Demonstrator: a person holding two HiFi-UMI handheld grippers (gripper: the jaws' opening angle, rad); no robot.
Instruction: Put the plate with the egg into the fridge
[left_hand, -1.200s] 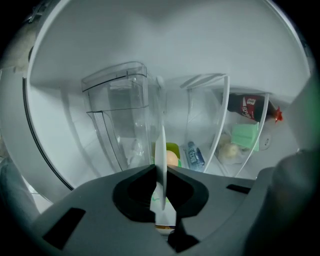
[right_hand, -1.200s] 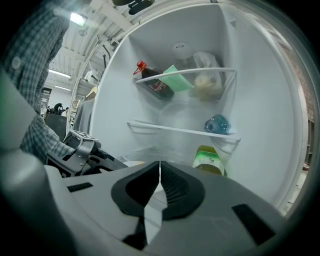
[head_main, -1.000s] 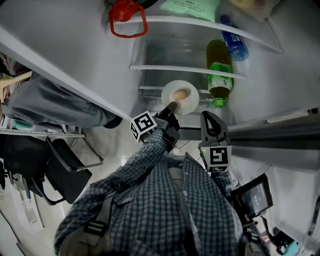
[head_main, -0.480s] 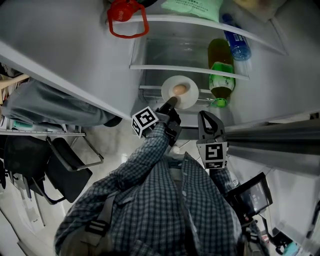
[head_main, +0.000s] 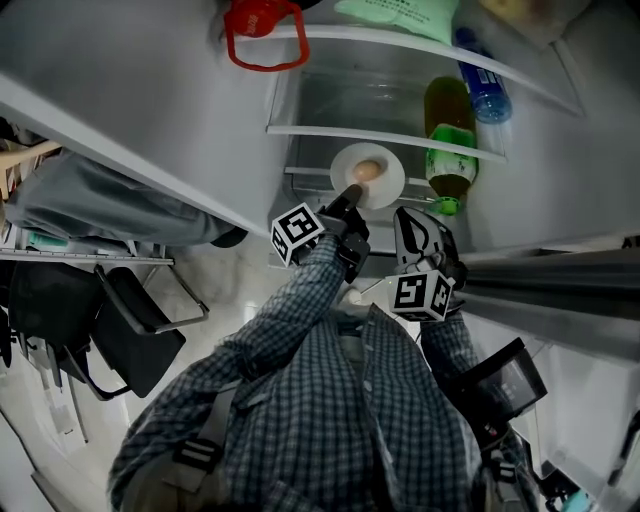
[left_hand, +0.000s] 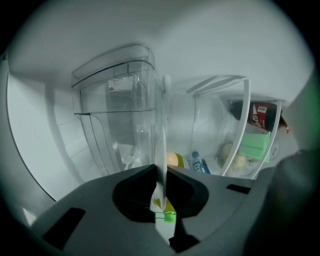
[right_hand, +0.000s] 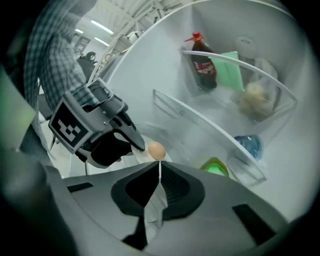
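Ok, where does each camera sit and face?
Head view: on the person's head, facing steeply down into the open fridge; checked sleeves, left gripper and right gripper show.
Left gripper view: on the left gripper, looking along its jaws, shut on the plate, into clear bins.
Right gripper view: on the right gripper, jaws shut on the plate, facing the egg; left gripper shows.
Shared: the plate.

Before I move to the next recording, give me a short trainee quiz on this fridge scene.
1. True or false: the egg lies on the plate.
2. The plate's rim is clamped by: A one gripper, B both grippers, C neither.
3. Fill in: the bottle beside the plate has a ___ cap.
Key: 1 true; 2 B, the jaws of the left gripper and the right gripper are shut on it; 3 green.
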